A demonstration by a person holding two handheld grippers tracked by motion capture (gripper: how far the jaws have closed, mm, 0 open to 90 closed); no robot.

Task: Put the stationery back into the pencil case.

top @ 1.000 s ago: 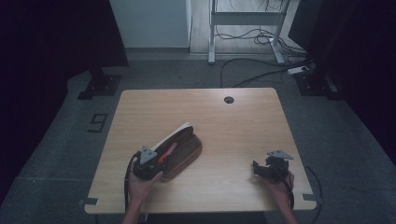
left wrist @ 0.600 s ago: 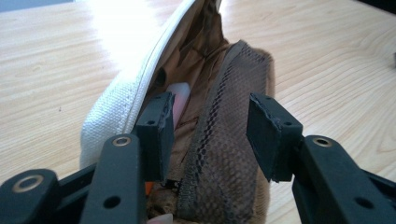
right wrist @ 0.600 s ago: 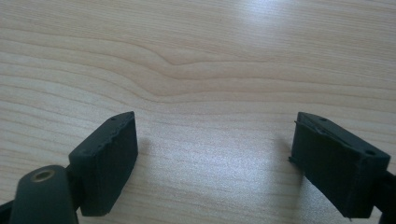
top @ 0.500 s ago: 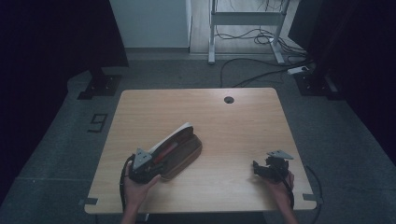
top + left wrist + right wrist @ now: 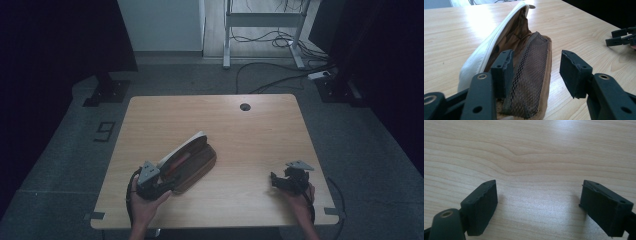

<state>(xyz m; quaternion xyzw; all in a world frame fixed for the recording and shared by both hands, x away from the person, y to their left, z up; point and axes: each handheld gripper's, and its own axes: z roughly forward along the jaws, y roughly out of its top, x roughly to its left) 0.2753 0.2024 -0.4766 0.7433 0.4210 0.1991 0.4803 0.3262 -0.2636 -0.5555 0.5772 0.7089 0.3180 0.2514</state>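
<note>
High view: open pouch (image 5: pixel 192 160) on wooden table (image 5: pixel 250 135), long axis diagonal, far tip toward cable hole (image 5: pixel 245 107). 
Left gripper view: left gripper (image 5: pixel 536 67) just opening, jaws apart astride mesh pocket (image 5: pixel 530 75) (no pressing). 
Right gripper view: right gripper (image 5: pixel 537 205) spread wide over bare wood.

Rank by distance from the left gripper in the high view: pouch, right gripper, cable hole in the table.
Measured from the left gripper, at the table's near left:
1. Pouch: right at its fingers, lying open and angled up and to the right toward mid-table.
2. Cable hole: centre of the far edge.
3. Right gripper: near right, across the table.
Hole and right gripper are nearly equal; the order is tentative.
</note>
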